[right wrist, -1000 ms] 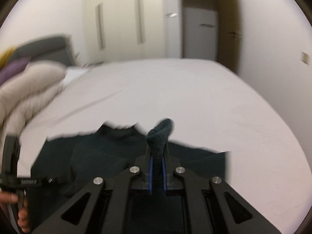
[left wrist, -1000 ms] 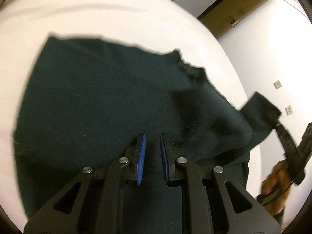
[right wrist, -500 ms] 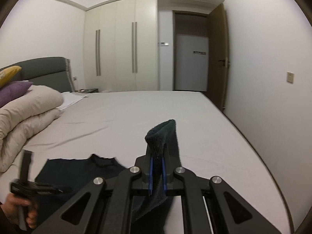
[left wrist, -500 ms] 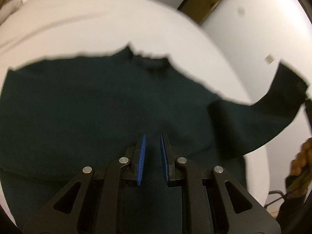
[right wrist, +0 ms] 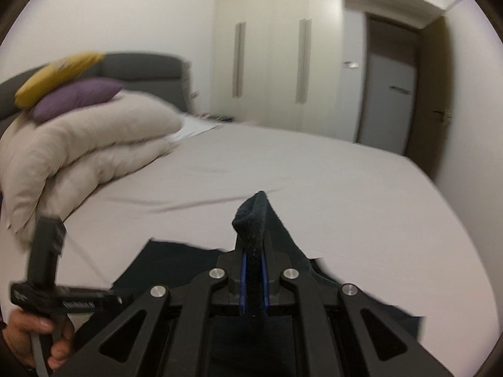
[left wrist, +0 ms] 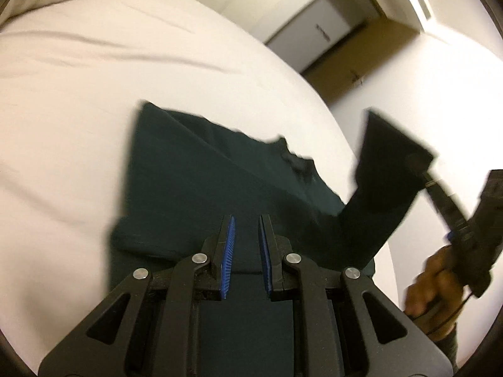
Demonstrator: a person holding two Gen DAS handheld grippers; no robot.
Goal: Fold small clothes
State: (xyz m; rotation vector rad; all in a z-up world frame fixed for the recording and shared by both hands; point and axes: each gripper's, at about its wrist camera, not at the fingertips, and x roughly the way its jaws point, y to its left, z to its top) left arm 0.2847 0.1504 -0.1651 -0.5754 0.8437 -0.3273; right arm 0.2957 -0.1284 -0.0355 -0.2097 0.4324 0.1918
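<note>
A dark green long-sleeved top (left wrist: 204, 182) lies flat on the white bed sheet (left wrist: 78, 110). Its right sleeve (left wrist: 386, 169) is raised off the bed, and my right gripper (left wrist: 422, 171) is shut on the cuff. In the right wrist view the cuff (right wrist: 251, 216) sticks up between the blue pads of my right gripper (right wrist: 253, 251). My left gripper (left wrist: 245, 235) hovers over the lower body of the top. Its blue pads stand a narrow gap apart with nothing pinched between them. It also shows at the left of the right wrist view, as left gripper (right wrist: 116, 298), held by a hand (right wrist: 28, 333).
A folded beige duvet (right wrist: 78, 154) with a purple pillow (right wrist: 75, 97) and a yellow pillow (right wrist: 53, 75) lies at the head of the bed by the grey headboard (right wrist: 147, 72). Wardrobes (right wrist: 270, 62) and a door (right wrist: 389, 94) are beyond. The bed's right edge (left wrist: 345, 144) is near the sleeve.
The right gripper has lifted the sleeve higher off the bed and swung towards the duvet side. The left gripper has shifted across the top, its pads still a narrow gap apart.
</note>
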